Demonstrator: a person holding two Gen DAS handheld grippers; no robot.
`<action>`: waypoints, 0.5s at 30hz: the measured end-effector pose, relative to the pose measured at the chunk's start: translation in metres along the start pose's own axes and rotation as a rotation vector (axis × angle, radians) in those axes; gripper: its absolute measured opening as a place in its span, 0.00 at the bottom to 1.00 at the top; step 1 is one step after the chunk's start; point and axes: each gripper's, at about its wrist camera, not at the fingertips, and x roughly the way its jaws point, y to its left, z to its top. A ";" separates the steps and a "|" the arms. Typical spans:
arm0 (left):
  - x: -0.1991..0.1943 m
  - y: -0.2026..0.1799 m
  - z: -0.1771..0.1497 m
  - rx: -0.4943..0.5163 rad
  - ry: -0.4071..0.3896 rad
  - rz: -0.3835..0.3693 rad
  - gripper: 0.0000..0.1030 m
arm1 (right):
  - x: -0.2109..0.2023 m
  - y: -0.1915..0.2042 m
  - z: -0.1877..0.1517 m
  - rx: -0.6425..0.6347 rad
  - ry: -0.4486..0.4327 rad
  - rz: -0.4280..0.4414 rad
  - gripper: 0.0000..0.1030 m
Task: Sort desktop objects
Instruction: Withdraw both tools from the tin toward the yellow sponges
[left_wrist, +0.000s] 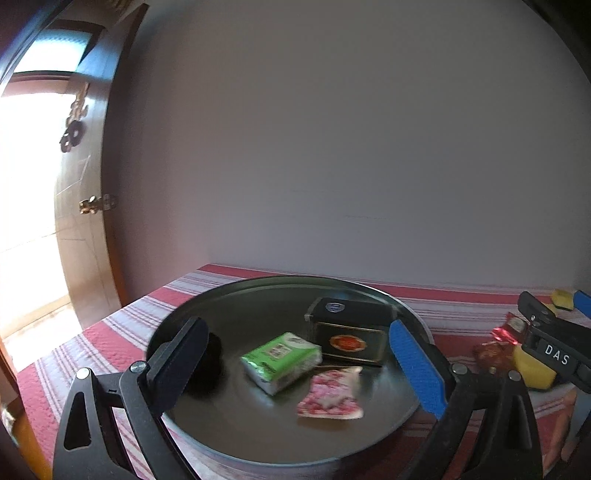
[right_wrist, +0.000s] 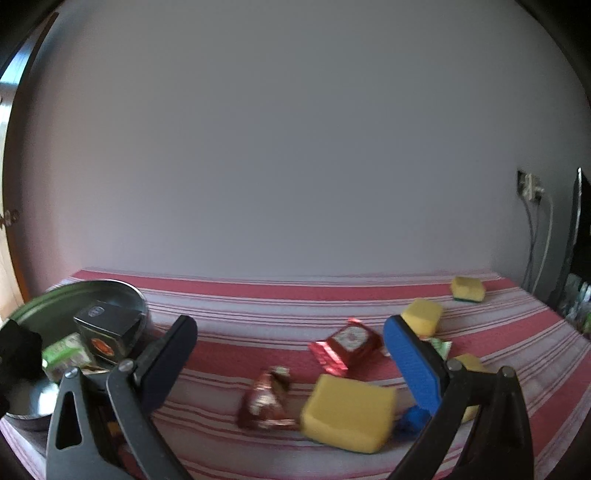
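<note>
Both grippers stood wide open and empty. The left gripper (left_wrist: 301, 363) framed the tray (left_wrist: 236, 295), with the tissue pack (left_wrist: 282, 360), pink packet (left_wrist: 330, 395) and tin (left_wrist: 351, 334) lying between and beyond its fingers. The right gripper (right_wrist: 291, 363) faced the unsorted pile: the sponge (right_wrist: 347, 411) and brown wrapper (right_wrist: 267, 398) lay between its fingers, the red wrapper (right_wrist: 347, 347) just beyond. With those so close together, a closing grip would likely catch two at once or squash the soft sponge off-centre.

We read only one text: the white letters "DAS" on the black body of the right gripper (left_wrist: 554, 332), seen from the left wrist. The printing on the black tin (left_wrist: 347, 338) and green packet (left_wrist: 282, 360) stays too blurred for us.
</note>
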 end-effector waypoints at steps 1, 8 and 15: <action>-0.001 -0.004 0.000 0.003 0.001 -0.010 0.97 | 0.000 -0.004 0.000 -0.001 0.002 -0.008 1.00; -0.007 -0.040 -0.002 0.053 0.010 -0.086 0.97 | 0.005 -0.048 -0.003 0.034 0.064 -0.068 1.00; -0.011 -0.087 -0.004 0.145 0.045 -0.196 0.97 | 0.003 -0.095 -0.007 0.046 0.089 -0.118 1.00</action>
